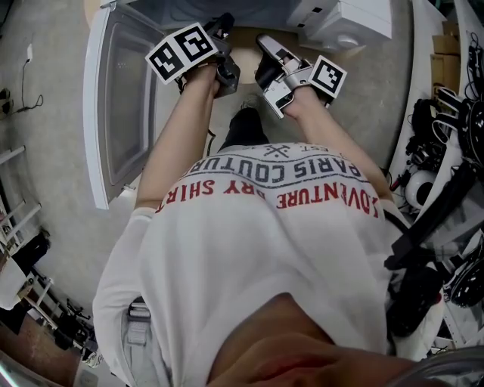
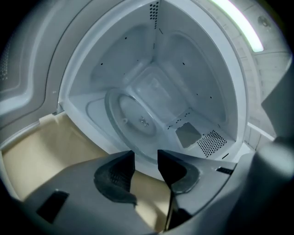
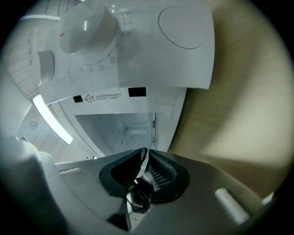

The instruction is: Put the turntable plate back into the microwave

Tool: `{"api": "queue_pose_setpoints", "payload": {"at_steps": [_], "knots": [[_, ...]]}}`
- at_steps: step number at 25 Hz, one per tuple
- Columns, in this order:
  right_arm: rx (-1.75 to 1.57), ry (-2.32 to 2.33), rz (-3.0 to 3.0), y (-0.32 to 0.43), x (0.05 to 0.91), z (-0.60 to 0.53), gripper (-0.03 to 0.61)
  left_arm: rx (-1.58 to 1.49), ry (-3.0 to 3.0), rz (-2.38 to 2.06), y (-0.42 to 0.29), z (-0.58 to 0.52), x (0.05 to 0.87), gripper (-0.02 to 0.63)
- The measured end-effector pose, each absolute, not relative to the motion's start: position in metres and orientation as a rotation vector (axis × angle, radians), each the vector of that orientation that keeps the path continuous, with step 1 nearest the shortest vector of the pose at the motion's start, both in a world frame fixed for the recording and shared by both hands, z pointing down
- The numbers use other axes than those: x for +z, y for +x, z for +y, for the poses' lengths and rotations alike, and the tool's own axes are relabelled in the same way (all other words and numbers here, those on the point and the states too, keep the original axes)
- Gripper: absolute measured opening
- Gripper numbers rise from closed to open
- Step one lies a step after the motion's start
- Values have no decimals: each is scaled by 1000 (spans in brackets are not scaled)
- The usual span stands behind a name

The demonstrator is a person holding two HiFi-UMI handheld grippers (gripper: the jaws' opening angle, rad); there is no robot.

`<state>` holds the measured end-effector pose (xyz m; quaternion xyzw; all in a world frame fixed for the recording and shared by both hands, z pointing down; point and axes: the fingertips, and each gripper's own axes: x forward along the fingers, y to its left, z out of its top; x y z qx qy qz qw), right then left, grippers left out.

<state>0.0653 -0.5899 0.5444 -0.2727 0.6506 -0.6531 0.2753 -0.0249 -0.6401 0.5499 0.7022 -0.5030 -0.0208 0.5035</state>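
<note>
The clear glass turntable plate (image 2: 138, 123) lies on the floor of the white microwave cavity (image 2: 183, 69), seen in the left gripper view. My left gripper (image 2: 146, 161) stands open just in front of the plate's near rim, with nothing between its dark pads. In the head view the left gripper (image 1: 221, 34) and the right gripper (image 1: 266, 53) both point at the microwave's open front. My right gripper (image 3: 147, 153) is shut and empty, its tips meeting. It sits level in front of the microwave's control panel with its dial (image 3: 85, 27), and part of the cavity (image 3: 124, 128) shows below.
The microwave door (image 1: 113, 98) hangs wide open at the left of the person. The microwave stands on a tan wooden top (image 2: 41, 147). A white box (image 1: 355, 19) sits at the upper right, and cables and gear (image 1: 446, 151) crowd the right side.
</note>
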Motion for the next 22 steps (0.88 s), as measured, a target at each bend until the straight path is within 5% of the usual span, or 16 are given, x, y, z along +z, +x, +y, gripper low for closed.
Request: {"api": "queue_pose_setpoints", "payload": {"at_steps": [22], "knots": [[-1788, -663, 1801, 0, 552, -626, 2, 17, 1796, -1016, -27, -633, 542, 138]]}}
